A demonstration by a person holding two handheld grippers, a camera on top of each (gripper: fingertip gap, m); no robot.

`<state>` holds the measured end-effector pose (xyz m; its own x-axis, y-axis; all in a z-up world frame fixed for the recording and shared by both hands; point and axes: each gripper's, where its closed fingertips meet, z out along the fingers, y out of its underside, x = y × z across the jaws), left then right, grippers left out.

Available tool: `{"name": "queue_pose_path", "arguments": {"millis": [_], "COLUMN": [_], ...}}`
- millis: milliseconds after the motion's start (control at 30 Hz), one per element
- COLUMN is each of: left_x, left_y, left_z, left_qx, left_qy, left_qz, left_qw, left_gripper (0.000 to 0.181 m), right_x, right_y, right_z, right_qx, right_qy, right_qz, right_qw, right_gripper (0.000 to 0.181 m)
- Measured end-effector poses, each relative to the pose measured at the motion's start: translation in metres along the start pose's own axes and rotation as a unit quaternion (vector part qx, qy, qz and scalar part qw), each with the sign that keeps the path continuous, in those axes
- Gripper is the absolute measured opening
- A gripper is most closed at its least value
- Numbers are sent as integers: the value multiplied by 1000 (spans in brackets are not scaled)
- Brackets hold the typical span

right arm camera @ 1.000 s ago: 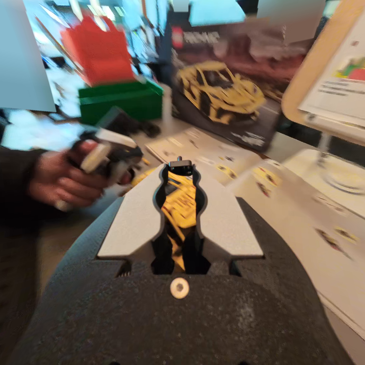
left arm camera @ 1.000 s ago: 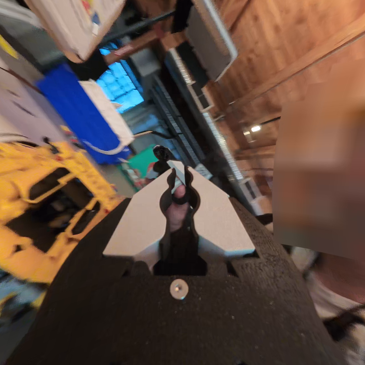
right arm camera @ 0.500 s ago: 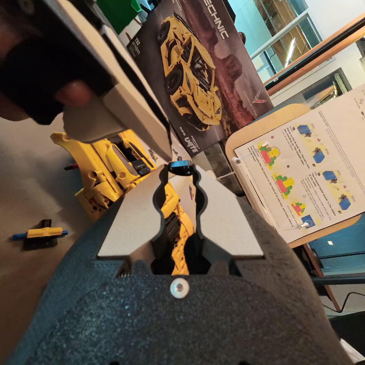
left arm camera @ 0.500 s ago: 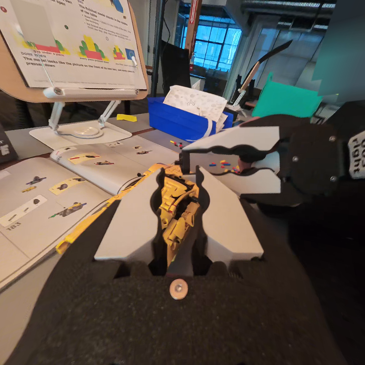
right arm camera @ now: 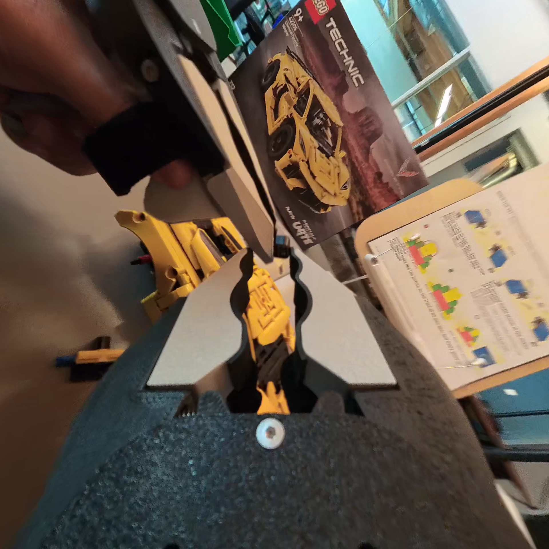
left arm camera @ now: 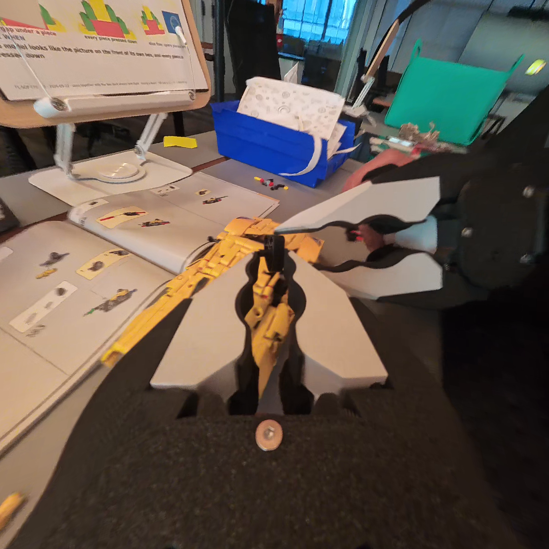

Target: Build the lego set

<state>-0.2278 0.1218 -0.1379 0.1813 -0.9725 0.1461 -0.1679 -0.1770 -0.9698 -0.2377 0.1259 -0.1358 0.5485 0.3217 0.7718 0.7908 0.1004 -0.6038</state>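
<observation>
Held black piece [left arm camera: 274,252] pinched in right gripper [right arm camera: 269,254] above yellow car model [left arm camera: 208,273], left gripper [left arm camera: 271,257] slightly open, empty; fitting step, apparently needing careful alignment next.

Left claw [left arm camera: 269,255] covers much of the yellow car [left arm camera: 214,267], and loose bits [left arm camera: 271,183] by the blue bin [left arm camera: 267,145] are too small to tell.

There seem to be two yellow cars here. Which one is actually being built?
The yellow brick car lying on the table, still unfinished with open gaps. The other is only a picture printed on the dark box standing behind it.
</observation>
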Motion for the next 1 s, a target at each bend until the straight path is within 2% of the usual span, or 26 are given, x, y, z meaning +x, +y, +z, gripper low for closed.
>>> {"name": "queue_pose_path", "arguments": {"millis": [100,167,233,300,367,433,467,533,567,700,867,933,1000], "left_x": [-16,-19,-16,-13,-4,11,19,33,37,37,34,34,35], "left_y": [1,4,9,12,17,20,23,29,34,43,44,44,46], "left_z": [-6,-8,-9,-10,-11,-13,-13,-13,-12,-10,-10,-9,-9], "left_qx": [-18,-36,-50,-60,-64,-51,-44,-40,-45,-68,-77,-77,-80], "left_qy": [-36,-53,-63,-79,-65,-32,-13,20,33,37,33,30,34], "left_qz": [87,174,268,343,386,417,425,428,426,419,403,403,403], "left_qw": [995,983,960,934,918,907,904,903,903,905,912,911,911], "left_gripper": [16,15,15,15,15,15,16,15,15,16,16,16,15], "right_x": [-3,3,2,-4,-26,-35,-44,-67,-76,-96,-104,-103,-102], "right_y": [2,-1,0,13,27,42,46,67,77,89,94,97,98], "right_z": [-3,-10,-16,-24,-50,-71,-82,-92,-91,-87,-81,-76,-75], "right_qx": [34,67,82,61,15,-36,-46,-111,-141,-213,-240,-246,-237], "right_qy": [-63,-122,-208,-298,-439,-495,-514,-526,-519,-517,-479,-449,-427], "right_qz": [90,193,278,325,323,310,289,225,204,187,163,150,122], "right_qw": [993,971,934,895,838,811,807,813,818,808,829,846,864], "right_gripper": [31,31,32,33,28,22,18,12,12,23,21,9,7]}}
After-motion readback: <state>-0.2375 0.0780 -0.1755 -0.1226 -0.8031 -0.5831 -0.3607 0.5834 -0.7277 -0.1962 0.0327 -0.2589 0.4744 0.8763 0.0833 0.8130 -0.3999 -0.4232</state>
